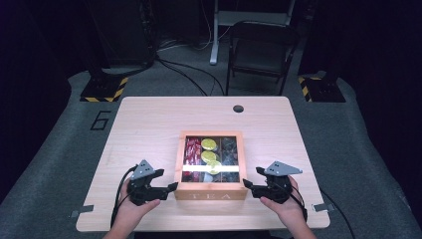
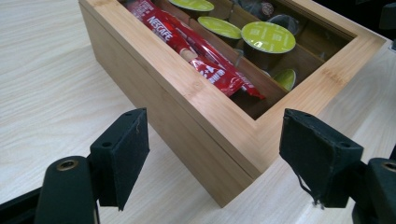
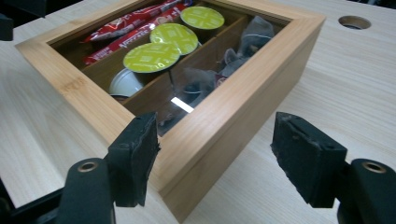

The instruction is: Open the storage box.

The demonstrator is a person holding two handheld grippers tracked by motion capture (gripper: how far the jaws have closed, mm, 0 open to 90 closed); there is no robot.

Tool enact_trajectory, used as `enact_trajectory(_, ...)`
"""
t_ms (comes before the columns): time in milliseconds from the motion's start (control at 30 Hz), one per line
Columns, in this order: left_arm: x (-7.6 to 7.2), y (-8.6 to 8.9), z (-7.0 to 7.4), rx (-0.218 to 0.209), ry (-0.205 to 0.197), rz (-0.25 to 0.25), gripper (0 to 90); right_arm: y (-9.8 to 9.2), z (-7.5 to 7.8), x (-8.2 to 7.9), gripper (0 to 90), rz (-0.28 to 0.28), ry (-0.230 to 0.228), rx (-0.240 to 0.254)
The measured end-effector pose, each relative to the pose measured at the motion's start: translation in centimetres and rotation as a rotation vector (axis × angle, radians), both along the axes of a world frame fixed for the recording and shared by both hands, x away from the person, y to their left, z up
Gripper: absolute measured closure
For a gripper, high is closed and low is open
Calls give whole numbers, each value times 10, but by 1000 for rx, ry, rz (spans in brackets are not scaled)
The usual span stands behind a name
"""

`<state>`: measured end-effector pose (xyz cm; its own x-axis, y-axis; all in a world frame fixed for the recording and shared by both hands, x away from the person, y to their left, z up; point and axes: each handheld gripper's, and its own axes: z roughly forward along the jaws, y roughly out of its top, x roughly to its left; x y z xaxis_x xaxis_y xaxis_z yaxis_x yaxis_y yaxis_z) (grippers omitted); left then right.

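Nearest me, the person's 2 forearms come in over the near edge of the table (image 1: 149, 119), each hand wrapped around a black gripper. The left gripper (image 1: 171, 186) sits just beside the near-left corner of the wooden tea box (image 1: 211, 191), its jaws standing apart with nothing pressed between them. In the left gripper view, that corner of the box points in between the 2 black pads (image 2: 120, 154), which stand off from the wood on either side. The right gripper (image 1: 247, 184) mirrors it at the near-right corner, jaws likewise apart; in the right gripper view the corner of the box juts into the gap, and the left pad looks very close to the frame, though I cannot tell if it touches.

The box itself rests flat on the table, a little nearer the front edge than the middle, with "TEA" lettered on its front wall. Its lid is closed, a wooden frame around a clear pane that catches a bright streak of light. Through the pane I see 3 compartments: red Nescafé sticks (image 2: 187, 44) in the left one, green-topped capsules (image 3: 152, 56) in the middle, and dark tea bags (image 3: 254, 35) in the right.

Farther back, a round cable hole (image 1: 238, 108) sits near the table's far edge. Beyond that, a folding chair (image 1: 259, 52) stands on the grey floor.
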<state>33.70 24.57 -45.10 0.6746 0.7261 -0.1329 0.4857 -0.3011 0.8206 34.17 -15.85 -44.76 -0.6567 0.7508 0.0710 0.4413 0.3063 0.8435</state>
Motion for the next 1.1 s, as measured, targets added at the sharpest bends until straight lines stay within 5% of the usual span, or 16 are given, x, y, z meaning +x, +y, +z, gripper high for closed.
enact_trajectory(400, -5, -16, -7, 25, -9, -50, 224, 18, -5, -6, 229, 85, -2, -53)
enact_trajectory(1000, -8, -22, -18, 32, 2, -61, 266, 24, -17, -7, 232, 104, 26, -104)
enact_trajectory(1100, -8, -23, -21, 60, 9, -73, 277, 24, -18, -6, 230, 105, 32, -94)
